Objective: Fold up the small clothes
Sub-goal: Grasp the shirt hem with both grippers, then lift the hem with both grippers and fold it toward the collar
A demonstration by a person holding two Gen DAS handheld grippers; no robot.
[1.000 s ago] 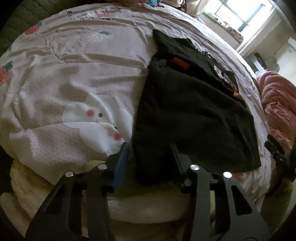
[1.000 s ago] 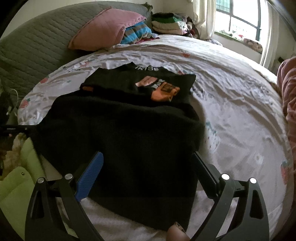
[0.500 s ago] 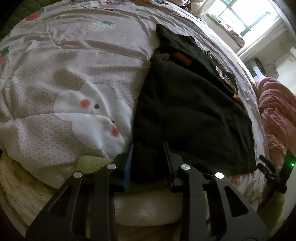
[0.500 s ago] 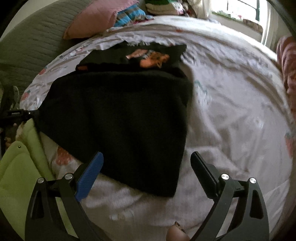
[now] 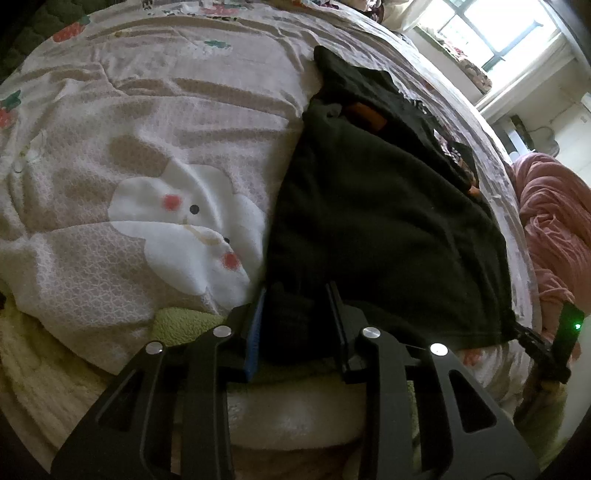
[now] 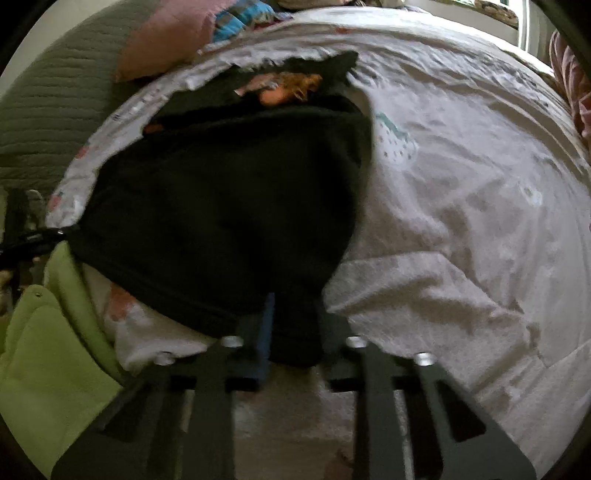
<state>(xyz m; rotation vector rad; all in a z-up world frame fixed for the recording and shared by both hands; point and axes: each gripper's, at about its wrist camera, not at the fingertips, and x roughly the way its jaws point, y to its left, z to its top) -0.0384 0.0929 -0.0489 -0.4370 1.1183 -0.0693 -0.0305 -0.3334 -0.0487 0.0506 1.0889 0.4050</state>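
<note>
A small black garment (image 5: 388,221) with an orange print lies flat on the bed, partly folded over itself. My left gripper (image 5: 295,299) is shut on its near left corner. In the right wrist view the same garment (image 6: 229,206) fills the middle, its orange print (image 6: 288,86) at the far end. My right gripper (image 6: 293,314) is shut on the near right corner. Both held corners hang at the bed's near edge. The other gripper shows at the frame edge in each view.
The bed has a white sheet (image 5: 147,147) with a cartoon print. A pink blanket (image 5: 554,221) lies at the right. A pink pillow (image 6: 173,33) and a grey quilted headboard (image 6: 44,92) sit at the far left. A lime-green fleece (image 6: 44,350) lies at the near edge.
Both grippers closed on the garment's near corners. The right gripper dropped from wide open above the cloth to shut on its corner; the left narrowed and pinched its corner.
</note>
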